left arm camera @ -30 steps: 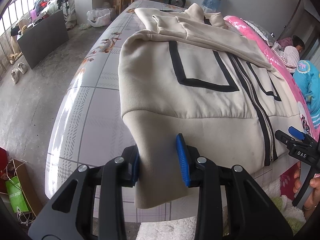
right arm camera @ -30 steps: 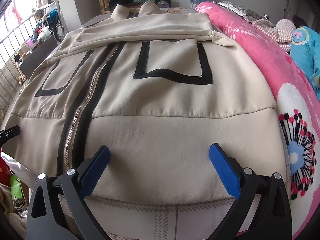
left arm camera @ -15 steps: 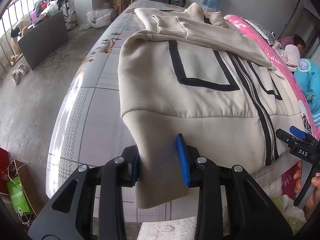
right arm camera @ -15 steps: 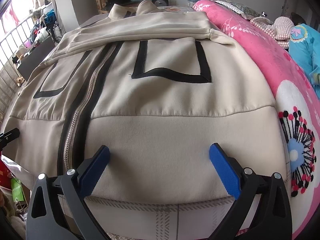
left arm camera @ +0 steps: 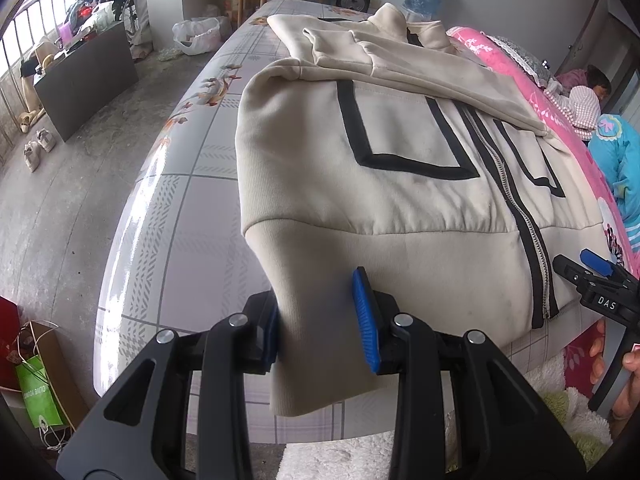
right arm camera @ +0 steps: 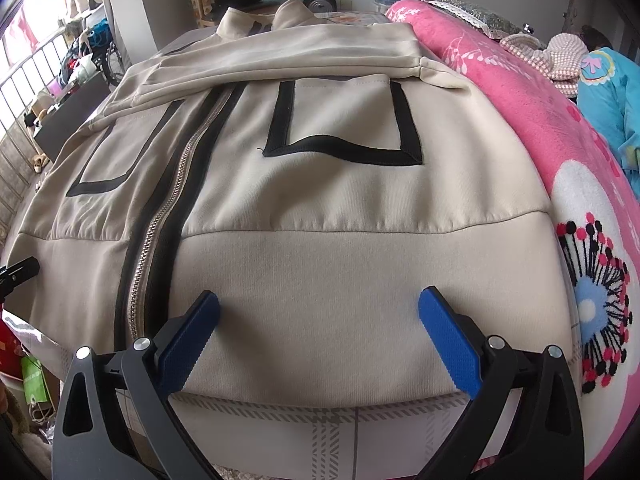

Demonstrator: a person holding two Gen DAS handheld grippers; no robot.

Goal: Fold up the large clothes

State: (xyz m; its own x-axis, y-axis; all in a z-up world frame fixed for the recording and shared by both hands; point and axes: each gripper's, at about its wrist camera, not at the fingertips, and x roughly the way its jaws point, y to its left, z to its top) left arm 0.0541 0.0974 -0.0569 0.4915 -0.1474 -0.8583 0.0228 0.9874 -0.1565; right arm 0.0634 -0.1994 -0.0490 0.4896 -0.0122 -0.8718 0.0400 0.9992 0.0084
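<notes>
Across the near end of the bed (left arm camera: 168,240) lies the beige jacket (left arm camera: 400,200), its left hem corner straddled by the left gripper (left arm camera: 320,320), not yet pinched, while the right gripper (right arm camera: 318,336) hovers spread over the right hem, so next both should probably clamp and carry the hem toward the far collar.

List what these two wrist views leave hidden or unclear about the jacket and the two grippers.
- Left wrist view: the jacket hem corner drapes over one side of the left gripper, so whether the jaws pinch it is unclear.
- Right wrist view: the right gripper has open jaws; contact with the cloth cannot be judged.
- Both views: the jacket's underside is hidden by the bed.
</notes>
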